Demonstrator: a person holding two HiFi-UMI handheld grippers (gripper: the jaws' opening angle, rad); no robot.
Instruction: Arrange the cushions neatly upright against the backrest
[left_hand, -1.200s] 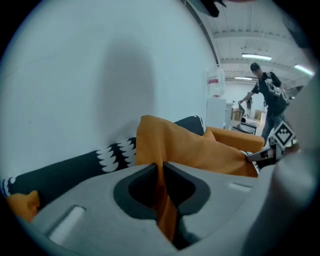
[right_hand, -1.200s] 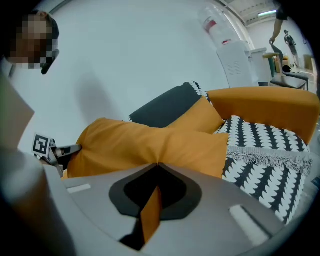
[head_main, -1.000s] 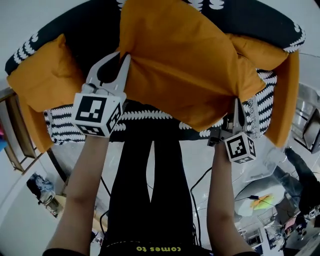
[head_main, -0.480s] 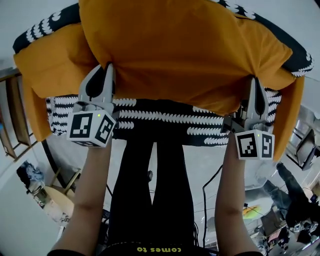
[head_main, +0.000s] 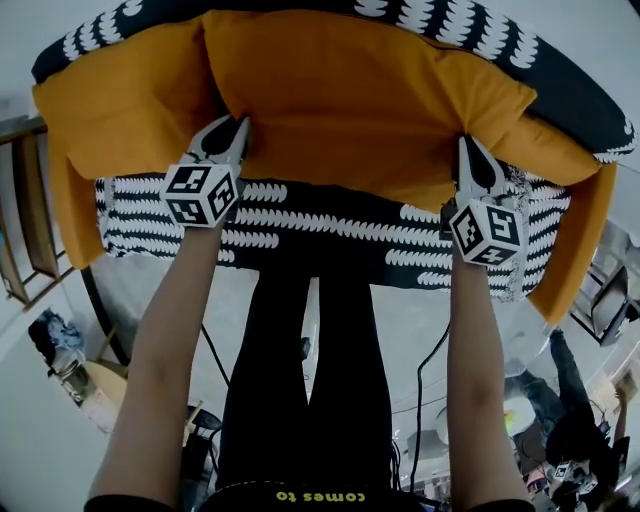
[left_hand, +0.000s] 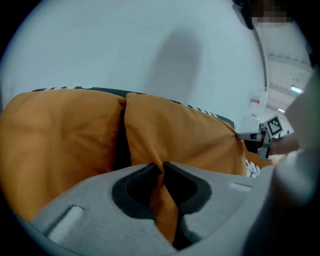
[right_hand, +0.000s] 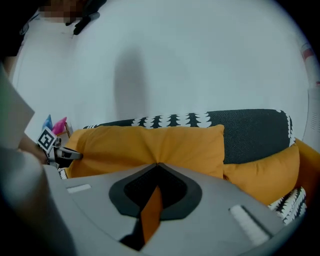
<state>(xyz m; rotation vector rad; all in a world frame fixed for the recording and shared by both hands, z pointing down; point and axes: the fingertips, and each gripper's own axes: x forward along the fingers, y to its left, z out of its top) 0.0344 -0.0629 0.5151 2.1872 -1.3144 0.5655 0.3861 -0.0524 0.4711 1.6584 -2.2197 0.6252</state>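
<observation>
The sofa (head_main: 330, 228) is black with rows of white scallop marks. On the sofa, the middle cushion (head_main: 350, 100) and the left cushion (head_main: 120, 110) are plain orange. Before the sofa, the trousers (head_main: 300, 380) are black.

Mostly cloth. The middle cushion (head_main: 350, 100) is orange fabric, matt, soft, lightly creased. The left cushion (head_main: 110, 100) is the same matt orange cloth. The sofa cover (head_main: 330, 235) is black woven cloth with white print, matt. The wall (right_hand: 200, 60) is smooth, pale, matt. The trousers (head_main: 300, 400) are black matt cloth.
</observation>
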